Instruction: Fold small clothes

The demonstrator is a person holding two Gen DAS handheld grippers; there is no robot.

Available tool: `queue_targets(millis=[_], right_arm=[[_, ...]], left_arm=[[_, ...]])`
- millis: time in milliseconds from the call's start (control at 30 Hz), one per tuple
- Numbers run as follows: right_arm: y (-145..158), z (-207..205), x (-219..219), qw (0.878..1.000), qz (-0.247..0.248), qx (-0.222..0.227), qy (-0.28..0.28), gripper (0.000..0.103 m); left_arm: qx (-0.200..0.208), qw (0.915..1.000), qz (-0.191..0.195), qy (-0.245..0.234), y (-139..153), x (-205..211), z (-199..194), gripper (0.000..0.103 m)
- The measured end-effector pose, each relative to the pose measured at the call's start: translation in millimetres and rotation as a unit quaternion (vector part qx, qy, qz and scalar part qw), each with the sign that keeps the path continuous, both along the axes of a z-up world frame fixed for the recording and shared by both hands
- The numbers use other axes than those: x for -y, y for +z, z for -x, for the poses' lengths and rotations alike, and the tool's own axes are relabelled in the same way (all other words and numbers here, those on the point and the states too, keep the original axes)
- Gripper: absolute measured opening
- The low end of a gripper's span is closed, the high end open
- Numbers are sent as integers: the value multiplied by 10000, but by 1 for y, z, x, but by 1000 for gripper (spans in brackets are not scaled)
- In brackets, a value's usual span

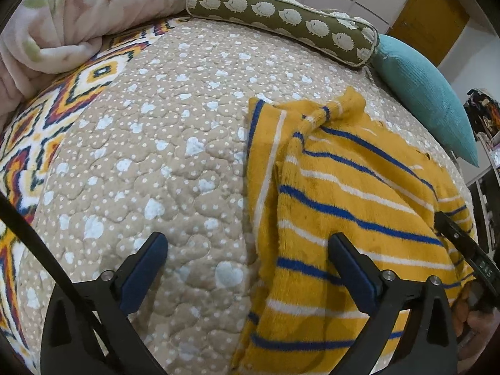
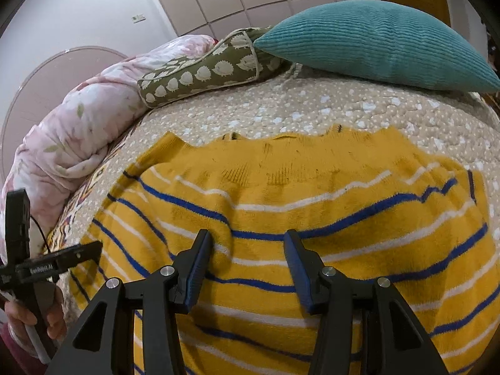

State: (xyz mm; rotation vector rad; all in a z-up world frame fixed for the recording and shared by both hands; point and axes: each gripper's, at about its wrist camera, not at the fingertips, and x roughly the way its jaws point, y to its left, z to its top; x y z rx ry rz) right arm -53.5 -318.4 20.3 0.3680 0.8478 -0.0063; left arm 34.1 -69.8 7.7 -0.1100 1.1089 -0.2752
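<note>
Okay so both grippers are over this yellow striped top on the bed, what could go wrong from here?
1. The left gripper straddles the yellow striped top's left edge, one finger on bare quilt; closing could pinch bedding too.
2. The folded flap and bunched corner near the top may drag and undo.
3. The right gripper sits mid-fabric by a ridge, so it might grab several layers, giving a lopsided fold.

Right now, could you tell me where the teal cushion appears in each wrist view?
Left wrist: the teal cushion lies at the upper right edge.
Right wrist: it fills the upper right.
Shared landmark: the hedgehog-print bolster lies directly left of it.
</note>
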Motion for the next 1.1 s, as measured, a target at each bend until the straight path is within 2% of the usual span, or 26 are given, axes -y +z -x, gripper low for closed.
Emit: queue_targets(millis=[167,333,433,467,500,533,600,700,767,833,1000,1100], right_arm=[[9,3,-1,10000,21,31,77,52],[0,2,6,9998,-176,2,-1,52],[0,1,7,9997,-247,15,-9,53],[0,1,7,9997,-239,13,8,53],[0,0,7,9997,-234,10,18,53],[0,0,7,9997,-232,8,30,53],[0,0,7,9997,-255,3,32,53],[0,0,10,9993,-370,0,10,53],[0,0,14,9986,-520,6,-20,53],[-1,2,20,9972,-744,31,-64,53],[-6,7,42,9865,-1591,154,-343,53],[-8,10,54,9773,-2045,225,-515,54]], left_arm=[[19,10000,-45,-82,-3,5,-4,103],[9,9995,12,-302,-5,12,-7,103],[126,9989,31,-443,-4,18,-3,87],[147,9984,106,-537,-3,20,-1,72],[114,9974,274,-659,-1,22,1,49],[45,9963,455,-733,1,24,2,42],[-33,9962,490,-724,3,27,1,31],[-227,9953,688,-640,8,25,-2,21],[-317,9932,944,-602,16,21,-2,19],[-235,9910,1101,-724,33,25,2,18],[126,9856,1095,-1286,77,65,19,17],[219,9813,1086,-1576,94,89,30,17]])
